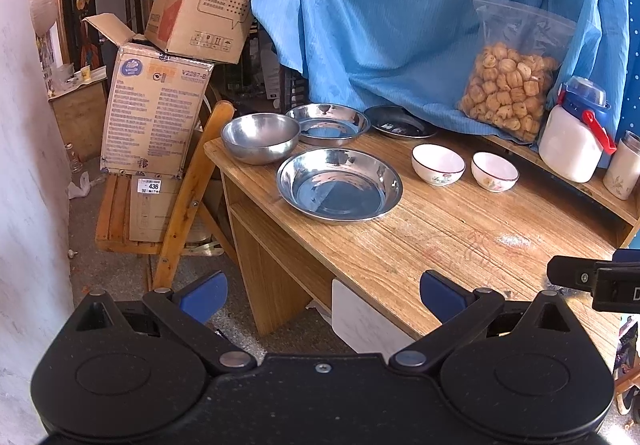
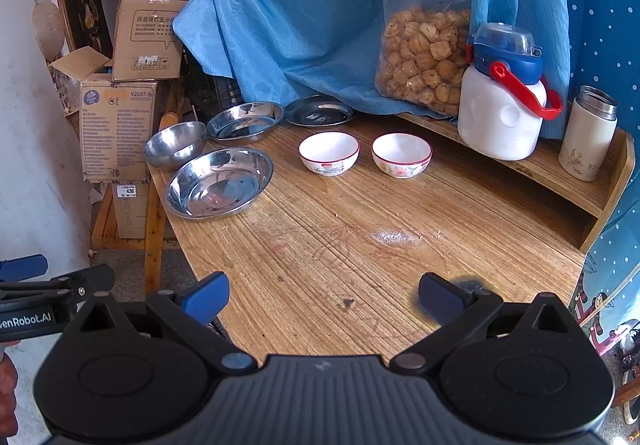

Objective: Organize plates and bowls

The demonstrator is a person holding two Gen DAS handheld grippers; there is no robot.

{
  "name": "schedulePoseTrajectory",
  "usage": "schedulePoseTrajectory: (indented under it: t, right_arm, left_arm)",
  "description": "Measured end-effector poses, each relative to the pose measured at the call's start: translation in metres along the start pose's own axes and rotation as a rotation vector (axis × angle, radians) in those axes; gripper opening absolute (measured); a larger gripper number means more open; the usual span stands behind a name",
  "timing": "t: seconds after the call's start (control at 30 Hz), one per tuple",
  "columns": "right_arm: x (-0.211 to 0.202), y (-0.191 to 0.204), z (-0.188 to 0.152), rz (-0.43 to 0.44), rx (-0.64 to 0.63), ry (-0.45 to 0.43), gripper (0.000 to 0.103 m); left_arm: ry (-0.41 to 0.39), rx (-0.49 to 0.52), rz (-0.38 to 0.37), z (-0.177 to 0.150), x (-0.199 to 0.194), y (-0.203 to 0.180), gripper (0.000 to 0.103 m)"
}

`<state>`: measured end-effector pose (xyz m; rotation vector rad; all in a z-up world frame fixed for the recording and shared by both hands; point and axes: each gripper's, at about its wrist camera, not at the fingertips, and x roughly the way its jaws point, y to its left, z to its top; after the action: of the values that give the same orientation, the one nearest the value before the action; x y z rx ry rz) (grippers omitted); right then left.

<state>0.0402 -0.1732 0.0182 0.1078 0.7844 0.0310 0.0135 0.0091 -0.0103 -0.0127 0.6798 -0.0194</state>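
- Steel and china lay spread singly across the desk (image 2: 360,245); nothing looked stacked or grouped, so the sorting seemed not yet begun.
- Toward the left of the right wrist view sat a large steel plate (image 2: 219,182), a steel bowl (image 2: 175,144) touching its upper-left rim, a second steel plate (image 2: 245,122) behind it, and a dark plate (image 2: 319,110) partly under the blue cloth (image 2: 320,25).
- Near the middle stood two white bowls (image 2: 329,153) (image 2: 401,154), just beside each other but apart.
- Left to do, as I judged it: nest the bowls and pile the plates.
- The right claw (image 2: 322,299) stood wide open and empty at the bottom of its frame, over bare wood, the white bowls well ahead of it.
- The left claw (image 1: 322,295) was likewise spread wide and held nothing, low in its frame at the desk's near edge, with the large steel plate (image 1: 339,184) straight ahead and well apart from it.
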Motion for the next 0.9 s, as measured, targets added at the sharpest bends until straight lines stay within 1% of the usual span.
schedulePoseTrajectory:
  t: [0.6,0.9]
  right_arm:
    - [0.006,0.006,0.004,-0.036,0.007,-0.006,0.103]
    - [0.01,0.01,0.003,-0.047,0.021,-0.011,0.103]
  left_arm:
    - [0.01,-0.007,-0.028,0.007,0.015,0.009,0.102]
    - [0.028,0.014,-0.033,0.01,0.023,0.015,0.102]
